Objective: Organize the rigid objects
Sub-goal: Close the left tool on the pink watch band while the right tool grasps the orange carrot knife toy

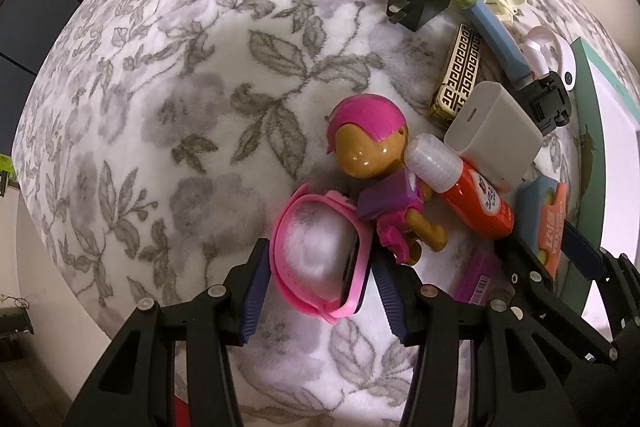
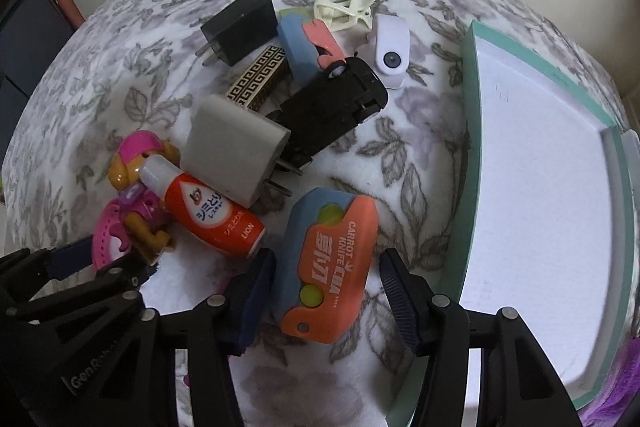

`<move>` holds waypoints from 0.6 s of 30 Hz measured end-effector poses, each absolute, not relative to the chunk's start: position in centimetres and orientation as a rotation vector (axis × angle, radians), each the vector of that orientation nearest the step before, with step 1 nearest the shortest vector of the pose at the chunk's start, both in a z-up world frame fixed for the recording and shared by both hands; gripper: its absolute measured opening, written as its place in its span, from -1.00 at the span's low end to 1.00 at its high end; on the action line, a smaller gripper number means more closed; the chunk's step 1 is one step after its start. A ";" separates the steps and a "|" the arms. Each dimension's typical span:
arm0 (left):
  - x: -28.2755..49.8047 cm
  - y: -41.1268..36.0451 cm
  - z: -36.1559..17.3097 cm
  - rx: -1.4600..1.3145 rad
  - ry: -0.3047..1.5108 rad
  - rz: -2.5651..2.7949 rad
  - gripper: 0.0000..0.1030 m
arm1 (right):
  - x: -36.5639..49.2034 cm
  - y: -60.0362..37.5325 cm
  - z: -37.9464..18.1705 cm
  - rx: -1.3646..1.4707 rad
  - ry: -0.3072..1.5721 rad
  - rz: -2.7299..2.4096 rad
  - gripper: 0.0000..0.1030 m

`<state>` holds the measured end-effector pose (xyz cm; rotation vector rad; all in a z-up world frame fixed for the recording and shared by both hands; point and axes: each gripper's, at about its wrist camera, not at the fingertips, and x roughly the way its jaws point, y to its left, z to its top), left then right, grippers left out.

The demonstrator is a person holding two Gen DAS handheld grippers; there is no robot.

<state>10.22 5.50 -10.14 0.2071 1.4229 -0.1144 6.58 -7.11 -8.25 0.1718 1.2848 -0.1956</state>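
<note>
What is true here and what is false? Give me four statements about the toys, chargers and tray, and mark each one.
1. The orange carrot knife lies between the right gripper's fingers. True.
2. The teal tray holds both chargers. False: the white charger and the black charger lie on the floral cloth, and nothing shows in the tray.
3. The red bottle's white cap lies right beside the toy figure's head. True.
4. The pink watch sits between the right gripper's fingers. False: it sits between those of the left gripper.
</note>
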 end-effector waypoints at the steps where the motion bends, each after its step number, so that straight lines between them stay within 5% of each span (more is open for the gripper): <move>1: 10.2 5.5 -10.1 0.208 1.420 -0.114 0.04 | 6.7 -7.0 -8.3 0.168 1.280 -0.195 0.15; 18: 9.8 5.9 -9.5 0.202 1.381 -0.088 0.00 | 4.0 -7.6 -7.1 0.212 1.256 -0.151 -0.08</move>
